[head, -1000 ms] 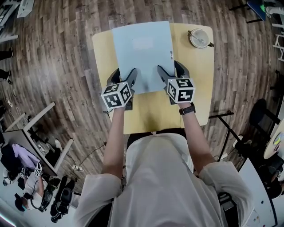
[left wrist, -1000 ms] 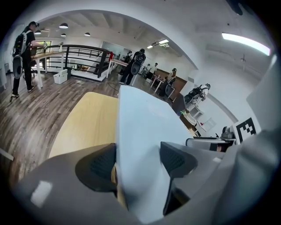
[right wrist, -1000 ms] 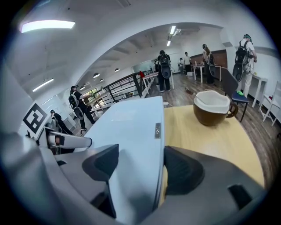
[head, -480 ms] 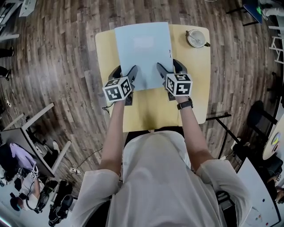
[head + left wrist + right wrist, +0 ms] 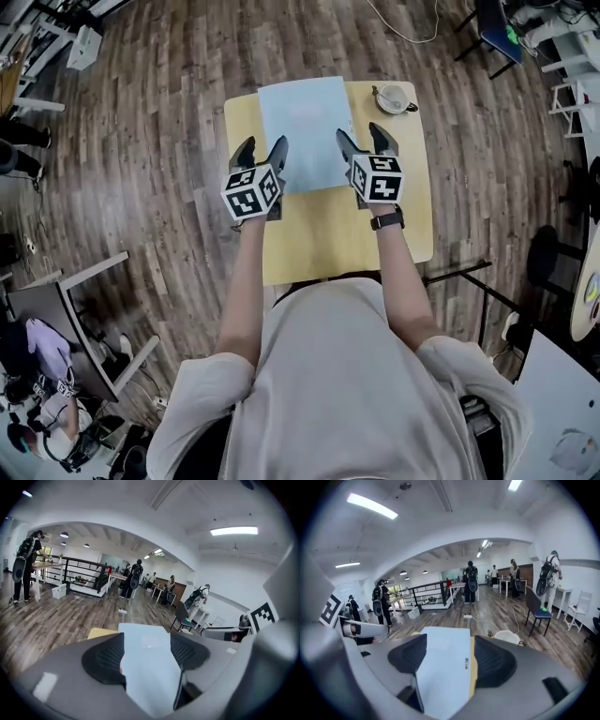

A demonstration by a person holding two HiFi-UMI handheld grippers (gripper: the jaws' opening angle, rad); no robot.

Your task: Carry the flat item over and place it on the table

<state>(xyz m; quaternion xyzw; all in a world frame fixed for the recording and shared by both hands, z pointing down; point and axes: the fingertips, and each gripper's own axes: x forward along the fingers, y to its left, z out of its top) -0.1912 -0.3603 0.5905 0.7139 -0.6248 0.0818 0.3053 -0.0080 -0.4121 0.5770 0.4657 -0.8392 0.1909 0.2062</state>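
The flat item is a pale blue sheet (image 5: 305,131) lying on the far half of the small yellow table (image 5: 328,234). My left gripper (image 5: 262,150) hovers over its near left corner, jaws spread apart and holding nothing. Over the near right corner my right gripper (image 5: 362,141) stands open the same way. In the left gripper view the sheet (image 5: 147,667) shows below, between the two dark pads. The right gripper view shows the sheet (image 5: 443,667) too, with a strip of table (image 5: 472,667) beside it.
A white cup on a saucer (image 5: 392,97) sits at the table's far right corner. Wooden floor surrounds the table. Desks (image 5: 75,309) stand at the lower left, a blue-seated chair (image 5: 539,613) to the right, and several people stand farther off.
The head camera has risen and both grippers have lifted with it, so the table looks smaller. The sheet stays flat on the table.
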